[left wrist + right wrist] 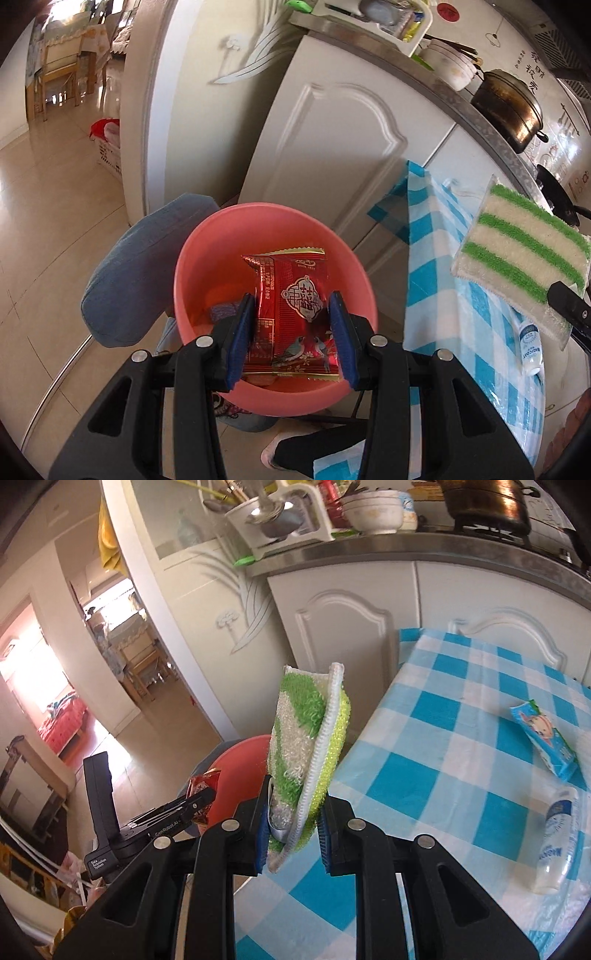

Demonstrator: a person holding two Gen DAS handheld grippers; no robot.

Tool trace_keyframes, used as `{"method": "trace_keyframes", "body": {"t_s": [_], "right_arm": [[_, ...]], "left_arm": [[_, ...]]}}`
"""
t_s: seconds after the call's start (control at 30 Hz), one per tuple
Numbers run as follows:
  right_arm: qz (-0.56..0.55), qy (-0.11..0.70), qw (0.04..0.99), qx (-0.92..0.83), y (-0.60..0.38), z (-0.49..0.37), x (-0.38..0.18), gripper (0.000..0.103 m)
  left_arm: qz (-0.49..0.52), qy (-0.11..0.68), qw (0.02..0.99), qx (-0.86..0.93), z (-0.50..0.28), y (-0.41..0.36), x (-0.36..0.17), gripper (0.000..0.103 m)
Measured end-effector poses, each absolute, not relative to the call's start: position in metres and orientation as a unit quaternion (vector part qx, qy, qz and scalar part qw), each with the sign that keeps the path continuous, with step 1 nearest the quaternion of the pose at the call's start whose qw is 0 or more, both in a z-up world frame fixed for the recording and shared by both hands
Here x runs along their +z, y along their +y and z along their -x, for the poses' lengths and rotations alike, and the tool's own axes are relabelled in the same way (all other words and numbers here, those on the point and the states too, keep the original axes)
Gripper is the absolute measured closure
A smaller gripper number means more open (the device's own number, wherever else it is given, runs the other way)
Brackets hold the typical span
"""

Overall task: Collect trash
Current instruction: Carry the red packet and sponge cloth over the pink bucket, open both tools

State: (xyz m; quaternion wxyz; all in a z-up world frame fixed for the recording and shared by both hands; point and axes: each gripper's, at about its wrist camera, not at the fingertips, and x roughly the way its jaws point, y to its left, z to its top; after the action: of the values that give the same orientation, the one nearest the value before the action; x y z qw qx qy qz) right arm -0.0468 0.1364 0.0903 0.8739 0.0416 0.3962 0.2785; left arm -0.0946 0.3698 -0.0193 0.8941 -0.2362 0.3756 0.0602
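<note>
the left gripper (291, 325) pinches a red snack wrapper (295, 317) between its blue pads, directly above the pink bin (207, 251). the right gripper (291, 834) is clamped on a green-striped sponge (303, 746) standing upright ahead of its fingers. to its right, on the checked tablecloth (443, 760), lie a small white bottle (557, 834) and a blue packet (543, 738).

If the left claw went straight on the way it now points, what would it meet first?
Most likely the inside of the round pink plastic basin. The left claw, shut on the shiny red snack wrapper, points down into it; small scraps lie at the bottom, though depth is unclear.
</note>
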Motion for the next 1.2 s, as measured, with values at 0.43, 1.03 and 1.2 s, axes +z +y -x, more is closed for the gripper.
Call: {"method": "trace_keyframes", "body": {"t_s": [0.43,1.03,1.2], "right_arm": [[0.017,0.459,0.835,0.303,0.212,0.014,0.042,0.080],[0.067,0.488,0.818,0.297,0.244,0.005,0.007,0.068],[0.031,0.483,0.824,0.294,0.231,0.005,0.009,0.039]], "left_arm": [[0.251,0.397,0.879,0.081,0.080,0.396,-0.050,0.060],[0.238,0.411,0.876,0.082,0.071,0.392,-0.066,0.058],[0.228,0.403,0.883,0.082,0.071,0.386,-0.063,0.021]]}}
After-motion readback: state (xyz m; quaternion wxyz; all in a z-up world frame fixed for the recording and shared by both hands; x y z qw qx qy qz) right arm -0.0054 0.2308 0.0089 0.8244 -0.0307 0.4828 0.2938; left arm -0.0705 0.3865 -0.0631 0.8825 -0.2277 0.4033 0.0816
